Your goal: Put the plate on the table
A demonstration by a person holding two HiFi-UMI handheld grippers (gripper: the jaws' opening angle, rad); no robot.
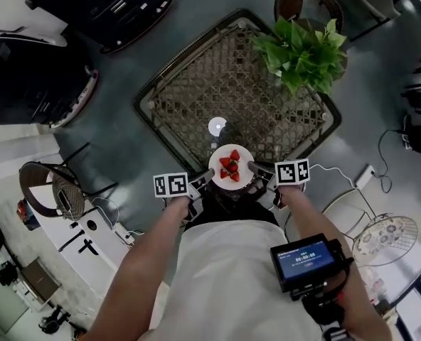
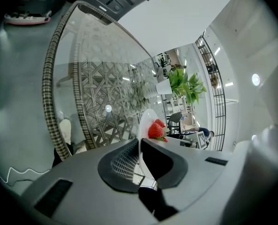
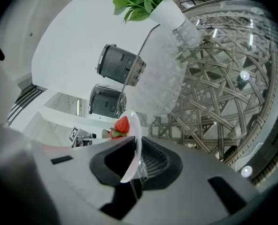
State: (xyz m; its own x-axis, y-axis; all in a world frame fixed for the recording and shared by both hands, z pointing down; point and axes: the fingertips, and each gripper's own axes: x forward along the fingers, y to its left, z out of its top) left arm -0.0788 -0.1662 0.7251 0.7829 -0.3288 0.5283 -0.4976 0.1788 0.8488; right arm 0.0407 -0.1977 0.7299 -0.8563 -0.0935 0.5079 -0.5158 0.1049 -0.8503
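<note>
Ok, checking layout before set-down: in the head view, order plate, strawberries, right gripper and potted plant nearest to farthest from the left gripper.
1. The plate: left rim held in the fingers of the left gripper.
2. The strawberries: on the plate's middle.
3. The right gripper: at the plate's opposite rim.
4. The potted plant: at the table's far right corner.

Nothing can be read for sure: the blue screen (image 1: 306, 256) of the black device (image 1: 317, 275) shows a row of pale digits — too blurred to make out. The cubes on the left gripper (image 1: 203, 180) and right gripper (image 1: 259, 169) carry only black-and-white square codes — no letters.
</note>
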